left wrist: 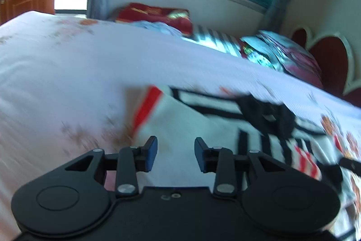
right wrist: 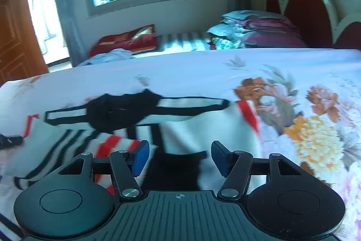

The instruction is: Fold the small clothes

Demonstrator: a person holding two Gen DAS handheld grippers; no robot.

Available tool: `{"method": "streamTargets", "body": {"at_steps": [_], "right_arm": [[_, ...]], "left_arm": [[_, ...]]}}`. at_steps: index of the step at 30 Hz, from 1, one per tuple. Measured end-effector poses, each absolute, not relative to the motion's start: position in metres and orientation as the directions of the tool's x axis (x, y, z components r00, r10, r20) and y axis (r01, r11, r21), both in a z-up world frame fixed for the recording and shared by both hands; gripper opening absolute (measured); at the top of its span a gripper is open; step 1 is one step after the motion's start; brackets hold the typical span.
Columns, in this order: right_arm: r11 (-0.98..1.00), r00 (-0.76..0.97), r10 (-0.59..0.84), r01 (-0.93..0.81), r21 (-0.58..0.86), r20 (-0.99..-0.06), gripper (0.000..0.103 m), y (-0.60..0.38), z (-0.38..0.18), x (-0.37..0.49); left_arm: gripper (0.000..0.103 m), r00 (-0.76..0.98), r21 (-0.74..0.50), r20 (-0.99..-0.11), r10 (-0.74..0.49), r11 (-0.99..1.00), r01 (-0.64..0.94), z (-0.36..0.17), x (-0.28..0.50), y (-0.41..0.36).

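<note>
On the floral bedsheet (right wrist: 293, 87) lay the small white garment (right wrist: 180, 128) with black and red stripes, spread flat. Your left gripper (left wrist: 176, 154) hovered over its plain white part, jaws apart and gripping nothing. Your right gripper (right wrist: 180, 157) hung above its black patch, jaws wide and likewise unloaded.

no words, brands or numbers can be read in either view. the only sign is a small white crosshair mark (right wrist: 179, 196) on the ribbed body of the right gripper (right wrist: 179, 158). blur hides any print on the red pillow (right wrist: 126, 40).
</note>
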State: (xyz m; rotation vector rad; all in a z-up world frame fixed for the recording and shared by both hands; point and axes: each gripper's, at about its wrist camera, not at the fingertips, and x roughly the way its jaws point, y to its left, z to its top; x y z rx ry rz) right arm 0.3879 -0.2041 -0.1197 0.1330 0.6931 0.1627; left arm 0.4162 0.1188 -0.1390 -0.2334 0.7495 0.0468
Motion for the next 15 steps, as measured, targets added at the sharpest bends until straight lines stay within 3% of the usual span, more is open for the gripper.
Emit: {"method": "streamTargets", "body": {"at_steps": [7, 15], "right_arm": [[0.966, 0.713, 0.258, -0.189, 0.175, -0.653, 0.044, -0.175, -0.126, 0.382], [0.979, 0.680, 0.162, -0.200, 0.031, -0.715, 0.043, -0.171, -0.156, 0.381]], "left_arm": [[0.035, 0.703, -0.163, -0.709, -0.054, 0.983, -0.089, -0.158, 0.395, 0.087], [0.038, 0.689, -0.122, -0.724, -0.038, 0.990, -0.074, -0.165, 0.396, 0.083]]}}
